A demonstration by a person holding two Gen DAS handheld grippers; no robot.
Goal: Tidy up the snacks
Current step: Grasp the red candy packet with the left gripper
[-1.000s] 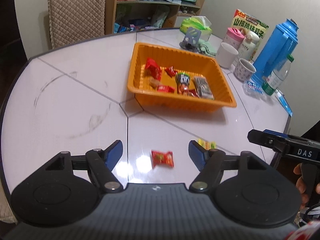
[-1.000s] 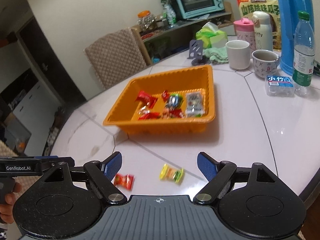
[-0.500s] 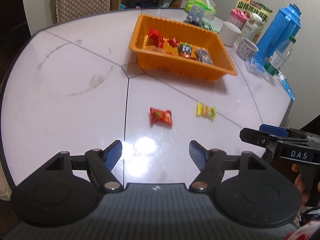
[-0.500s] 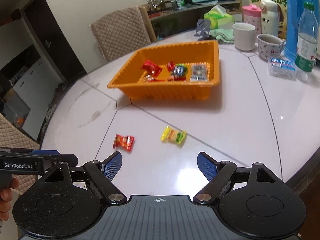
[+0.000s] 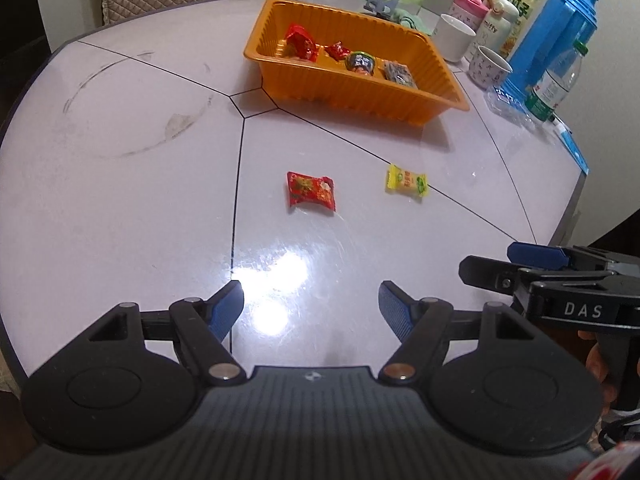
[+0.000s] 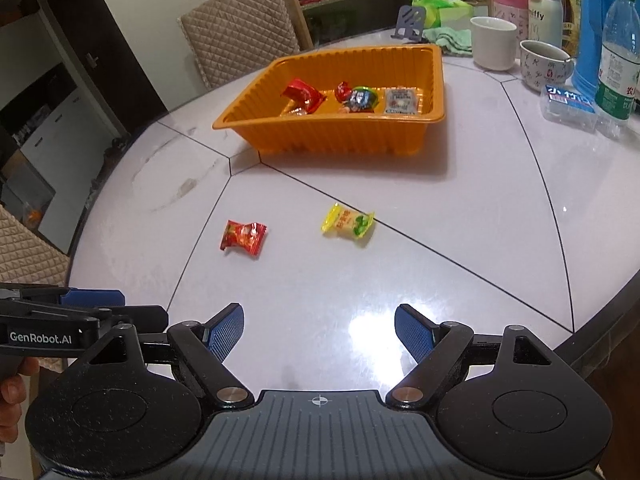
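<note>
Two loose snacks lie on the white table: a red packet (image 5: 311,191) (image 6: 243,237) and a yellow-green packet (image 5: 406,180) (image 6: 348,224) to its right. Behind them stands an orange tray (image 5: 420,104) (image 6: 332,136) holding several wrapped snacks. My left gripper (image 5: 311,312) hovers open near the front of the table, short of the red packet, nothing between its fingers. My right gripper (image 6: 319,332) is open too, empty, nearer than the yellow packet. Each gripper shows at the edge of the other's view.
At the back right stand two cups (image 6: 493,42), a pink bottle, a white flask, a blue thermos (image 5: 554,36), a water bottle (image 6: 616,64), a tissue pack and a snack bag. A quilted chair (image 6: 236,44) is behind the table. The table edge (image 5: 570,208) runs close on the right.
Both grippers have pulled back and tilted further down; the two loose packets now lie farther ahead of the fingers instead of between them. Both stay open.
</note>
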